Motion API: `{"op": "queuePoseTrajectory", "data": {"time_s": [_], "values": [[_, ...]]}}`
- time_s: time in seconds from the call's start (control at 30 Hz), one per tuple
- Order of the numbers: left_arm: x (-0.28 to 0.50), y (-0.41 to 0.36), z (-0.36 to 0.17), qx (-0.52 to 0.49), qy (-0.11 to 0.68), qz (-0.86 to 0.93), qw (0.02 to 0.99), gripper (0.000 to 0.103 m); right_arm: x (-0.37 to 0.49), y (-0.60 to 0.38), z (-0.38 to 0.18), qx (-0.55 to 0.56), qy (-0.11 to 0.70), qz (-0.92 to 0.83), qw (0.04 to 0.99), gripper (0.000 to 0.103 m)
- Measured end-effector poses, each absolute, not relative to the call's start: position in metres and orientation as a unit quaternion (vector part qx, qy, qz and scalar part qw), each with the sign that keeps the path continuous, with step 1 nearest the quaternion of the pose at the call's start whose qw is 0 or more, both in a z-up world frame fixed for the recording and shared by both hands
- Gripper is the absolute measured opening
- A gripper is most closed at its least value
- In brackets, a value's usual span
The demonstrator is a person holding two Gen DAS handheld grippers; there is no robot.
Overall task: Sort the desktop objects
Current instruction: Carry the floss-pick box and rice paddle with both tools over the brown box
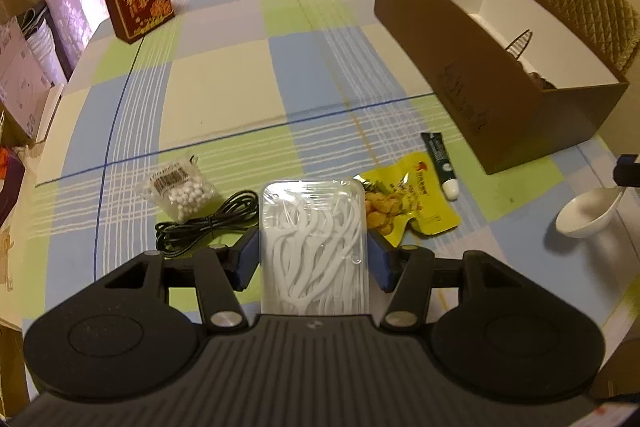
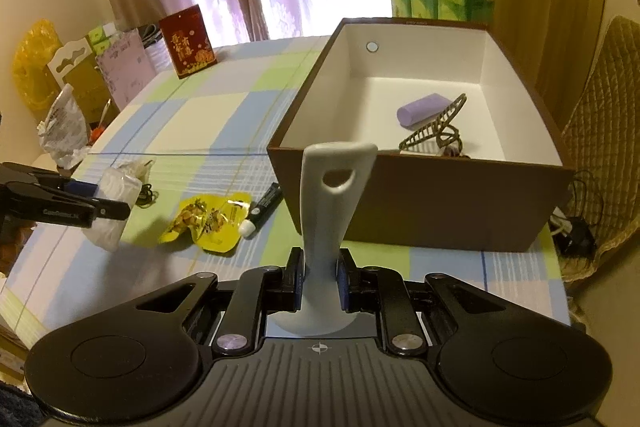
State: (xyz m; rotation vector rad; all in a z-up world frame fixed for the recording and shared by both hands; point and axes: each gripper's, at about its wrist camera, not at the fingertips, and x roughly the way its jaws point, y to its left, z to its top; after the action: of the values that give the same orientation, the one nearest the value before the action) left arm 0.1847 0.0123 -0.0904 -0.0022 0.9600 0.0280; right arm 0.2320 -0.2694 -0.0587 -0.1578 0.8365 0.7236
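Bead packet (image 1: 180, 193): clear bag of white beads at about 10 o'clock from the left gripper, lying flat on the checked worktop (image 1: 224, 75), not yet sorted.
Black cable (image 1: 208, 223): coiled just beside the bead packet, at roughly 11 o'clock from the left gripper; it lies loose (a coil can snag if picked by one strand).
Left gripper (image 1: 313, 259): its jaws are clamped on a clear floss pick box (image 1: 314, 247), blue pads pressing both long sides; the box appears lifted off the worktop, judging by the right wrist view, where it hangs tilted in the jaws.
Why this grip: holding the narrow width lets the rigid walls take the squeeze, so the box should not slip on the way across.
Yellow snack pouch (image 1: 404, 207): crumpled and flat at 1 o'clock from the left gripper, touching nothing but the worktop.
Green tube (image 1: 440, 163): white cap toward the camera, just beside the pouch, near the brown box (image 1: 460, 67) wall.
Brown box: open, white inside, at 2 o'clock; it already holds a purple roll (image 2: 424, 109) and a dark hair claw (image 2: 436, 131) (so it is probably the sorting bin).
Right gripper (image 2: 320, 279): jaws closed on the handle of a white ceramic spoon (image 2: 332, 211), handle end pointing at the box at 12 o'clock.
Next, as a judgement: both held things look bound for the box.
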Motion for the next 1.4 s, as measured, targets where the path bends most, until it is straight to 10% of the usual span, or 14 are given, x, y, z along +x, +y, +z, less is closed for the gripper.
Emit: {"op": "queuePoseTrajectory", "data": {"time_s": [1.4], "values": [[0.248, -0.128, -0.015, 0.046, 0.383, -0.097, 0.918, 0.051, 0.286, -0.327, 0.031, -0.08, 0.295, 0.38, 0.873, 0.014]]}}
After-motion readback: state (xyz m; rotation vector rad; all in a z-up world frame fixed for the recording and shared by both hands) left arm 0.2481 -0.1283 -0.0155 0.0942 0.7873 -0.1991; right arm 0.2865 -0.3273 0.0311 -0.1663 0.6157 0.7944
